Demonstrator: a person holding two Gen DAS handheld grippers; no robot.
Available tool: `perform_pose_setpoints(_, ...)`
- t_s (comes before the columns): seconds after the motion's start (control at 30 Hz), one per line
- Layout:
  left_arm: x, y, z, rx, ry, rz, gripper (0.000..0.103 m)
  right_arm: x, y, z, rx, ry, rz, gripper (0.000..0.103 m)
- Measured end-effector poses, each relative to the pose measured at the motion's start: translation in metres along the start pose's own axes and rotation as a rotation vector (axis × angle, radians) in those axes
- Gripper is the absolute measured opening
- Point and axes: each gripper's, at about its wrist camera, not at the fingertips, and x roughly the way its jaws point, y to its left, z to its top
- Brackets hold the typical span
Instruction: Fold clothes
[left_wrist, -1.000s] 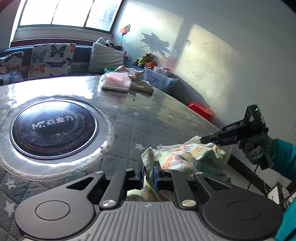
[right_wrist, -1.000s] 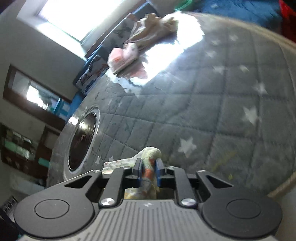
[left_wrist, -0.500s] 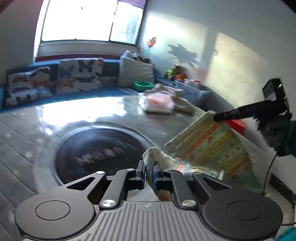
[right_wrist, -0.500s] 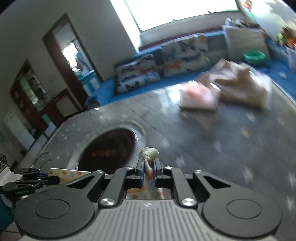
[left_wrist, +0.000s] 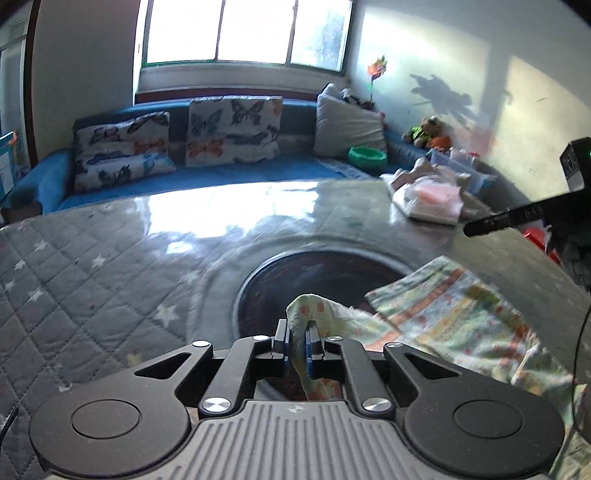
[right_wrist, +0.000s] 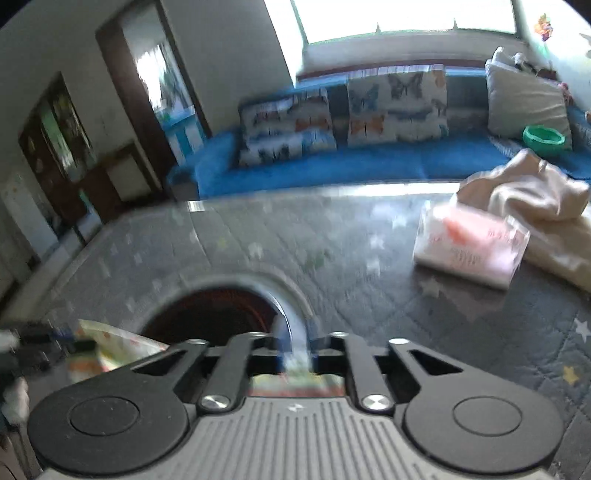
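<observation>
Quilted grey surface with dark round inset is filling both views. Patterned cloth is lying draped across the inset's right side, spread toward the near edge. Tissue pack is sitting at far right, touching a beige garment. Left tool is pinching a bunched corner of the cloth, fingers narrow. Right tool is motion-blurred; fabric is showing between its fingers, so it's gripping the cloth too.

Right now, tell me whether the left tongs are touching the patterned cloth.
Touching. The left wrist view shows the left tongs shut on a fold of the patterned cloth, which bulges up between the fingers.
</observation>
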Motion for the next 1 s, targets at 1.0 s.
perform_pose_setpoints(1.0, 0.064, 0.045, 0.019, 0.031, 0.058, 0.202, 0.009, 0.089, 0.018, 0.020, -0.125, 0.060, -0.110, 0.002)
